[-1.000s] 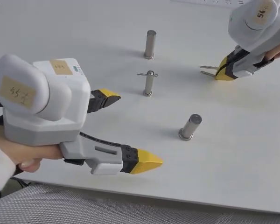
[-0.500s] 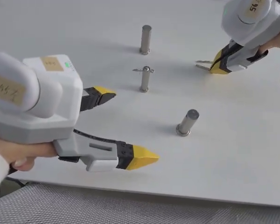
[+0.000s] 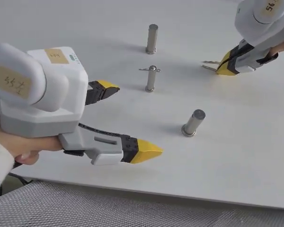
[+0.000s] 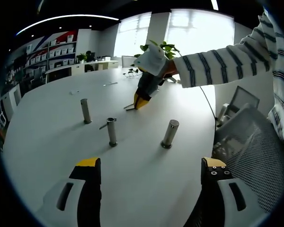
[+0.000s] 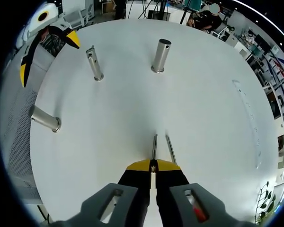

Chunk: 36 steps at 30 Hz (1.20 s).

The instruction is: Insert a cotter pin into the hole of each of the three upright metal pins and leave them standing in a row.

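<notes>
**Right fingers (image 5: 142,166) clamped on a cotter pin (image 5: 155,146), legs aimed at the row**

My right fingers are pressed together on one end of the cotter pin, low over the worktop (image 3: 255,156) and well off to the right of the middle pin (image 3: 151,79). I cannot tell whether it is clear of the surface. Its two legs run straight out ahead of the fingers. In the right gripper view that line leads toward the far pin (image 5: 161,55), which stands beyond the middle pin and shows its cross-hole near the top. The middle pin already carries a fitted cotter pin (image 3: 149,70). The near pin (image 3: 194,123), on my side of it, is bare. My left fingers (image 3: 144,151) gape wide and hold nothing, left of the middle pin. I judge the right side nearer, and the cotter pin needs lifting to hole height.
</notes>
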Motion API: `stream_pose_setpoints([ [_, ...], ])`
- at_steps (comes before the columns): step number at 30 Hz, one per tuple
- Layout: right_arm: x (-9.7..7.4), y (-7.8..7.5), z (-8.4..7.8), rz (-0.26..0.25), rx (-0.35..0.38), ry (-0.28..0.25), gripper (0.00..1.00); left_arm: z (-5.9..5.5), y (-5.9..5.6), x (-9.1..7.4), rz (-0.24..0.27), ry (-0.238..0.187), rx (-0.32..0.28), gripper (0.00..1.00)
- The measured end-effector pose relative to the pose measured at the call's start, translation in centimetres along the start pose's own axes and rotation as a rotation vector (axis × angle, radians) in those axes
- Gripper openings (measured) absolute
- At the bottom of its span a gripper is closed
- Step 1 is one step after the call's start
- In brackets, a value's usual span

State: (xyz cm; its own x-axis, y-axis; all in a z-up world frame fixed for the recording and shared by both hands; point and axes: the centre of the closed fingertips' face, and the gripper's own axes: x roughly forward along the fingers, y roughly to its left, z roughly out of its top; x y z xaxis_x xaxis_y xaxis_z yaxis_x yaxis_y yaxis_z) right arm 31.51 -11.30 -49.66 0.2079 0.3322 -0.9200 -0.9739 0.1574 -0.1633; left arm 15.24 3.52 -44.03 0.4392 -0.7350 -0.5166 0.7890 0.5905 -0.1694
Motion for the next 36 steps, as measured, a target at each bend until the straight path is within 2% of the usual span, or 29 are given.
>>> stream_pose_setpoints([
  [3, -0.2, 0.0, 0.0, -0.007, -0.006, -0.003, 0.0, 0.1, 0.0, -0.1, 0.001, 0.0, 0.004, 0.85],
  [7, -0.6, 0.3, 0.1, 0.008, 0.016, -0.026, 0.0, 0.3, -0.1, -0.2, 0.003, -0.002, 0.009, 0.85],
  [13, -1.3, 0.3, 0.3, -0.017, 0.007, -0.048, 0.0, 1.1, -0.1, -0.4, 0.016, -0.026, 0.01, 0.81],
  [15, -1.9, 0.8, 0.6, -0.03, 0.006, -0.067, 0.0, 1.3, -0.2, -0.5, 0.016, -0.031, 0.009, 0.81],
  [16, -2.3, 0.7, 1.0, -0.042, 0.007, -0.09, 0.0, 1.4, -0.2, -0.5, 0.015, -0.033, 0.004, 0.81],
  [22, -4.5, 0.5, 2.0, -0.112, -0.011, -0.151, 0.0, 1.9, -0.1, -0.5, 0.018, -0.047, -0.023, 0.79],
  [26, -6.1, 0.3, 3.1, -0.188, 0.002, -0.224, 0.0, 2.4, 0.1, -0.5, 0.025, -0.061, -0.027, 0.79],
  [32, -8.4, 0.7, 4.2, -0.27, -0.008, -0.279, 0.0, 4.2, 0.4, -0.3, 0.024, -0.114, -0.068, 0.75],
  [36, -9.7, 1.4, 4.8, -0.302, -0.023, -0.306, 0.0, 5.1, 0.2, 0.2, 0.007, -0.126, -0.074, 0.72],
])
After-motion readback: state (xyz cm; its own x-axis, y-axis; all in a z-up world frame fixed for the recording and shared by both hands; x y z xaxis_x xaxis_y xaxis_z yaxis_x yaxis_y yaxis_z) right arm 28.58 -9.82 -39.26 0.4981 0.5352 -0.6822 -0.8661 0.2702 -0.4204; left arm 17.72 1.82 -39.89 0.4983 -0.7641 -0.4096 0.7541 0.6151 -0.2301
